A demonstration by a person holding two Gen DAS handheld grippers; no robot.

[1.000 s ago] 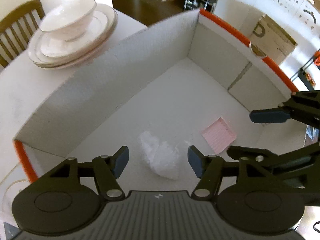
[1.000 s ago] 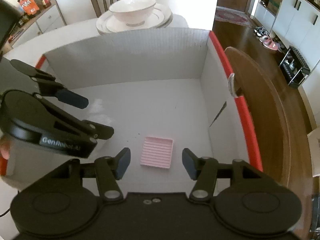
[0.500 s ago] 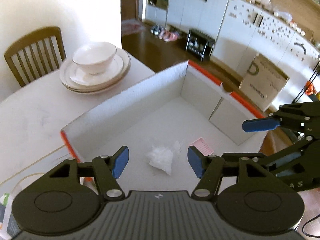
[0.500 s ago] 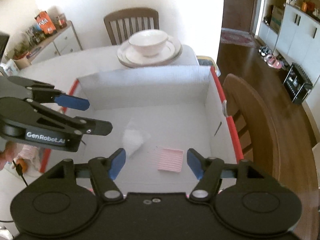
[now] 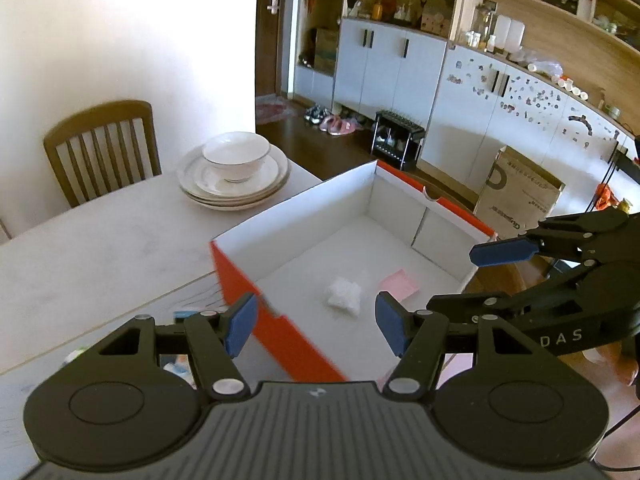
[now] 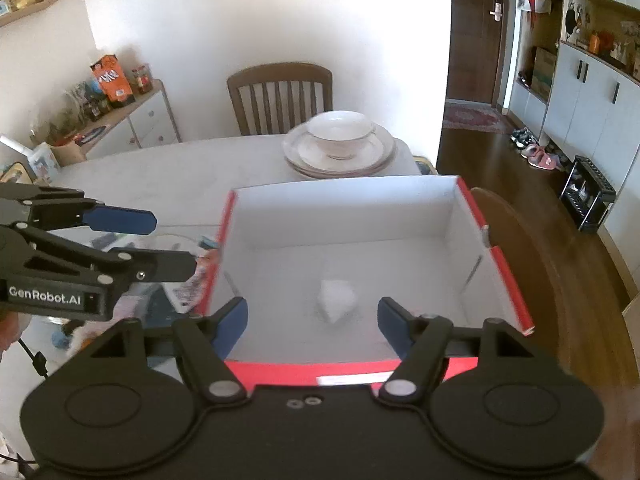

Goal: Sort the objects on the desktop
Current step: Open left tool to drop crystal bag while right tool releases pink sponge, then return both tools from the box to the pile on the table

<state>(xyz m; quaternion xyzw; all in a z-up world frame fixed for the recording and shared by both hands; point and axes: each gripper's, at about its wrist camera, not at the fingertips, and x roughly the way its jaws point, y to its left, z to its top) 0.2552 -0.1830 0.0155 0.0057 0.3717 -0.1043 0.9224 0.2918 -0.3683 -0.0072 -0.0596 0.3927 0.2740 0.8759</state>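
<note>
Left wrist view shows one red box (image 5: 280, 332) with white inner walls at frame centre, holding two things: one crumpled white wad (image 5: 343, 295) and one pink ridged pad (image 5: 399, 285) just right of it, apart. The left gripper (image 5: 316, 324) hangs above the box's near rim, jaws apart and empty; the right gripper (image 5: 500, 276) enters at right, jaws also apart. At upper left, one bowl (image 5: 236, 156) sits on stacked plates (image 5: 234, 186) beside one wooden chair (image 5: 102, 146).
</note>
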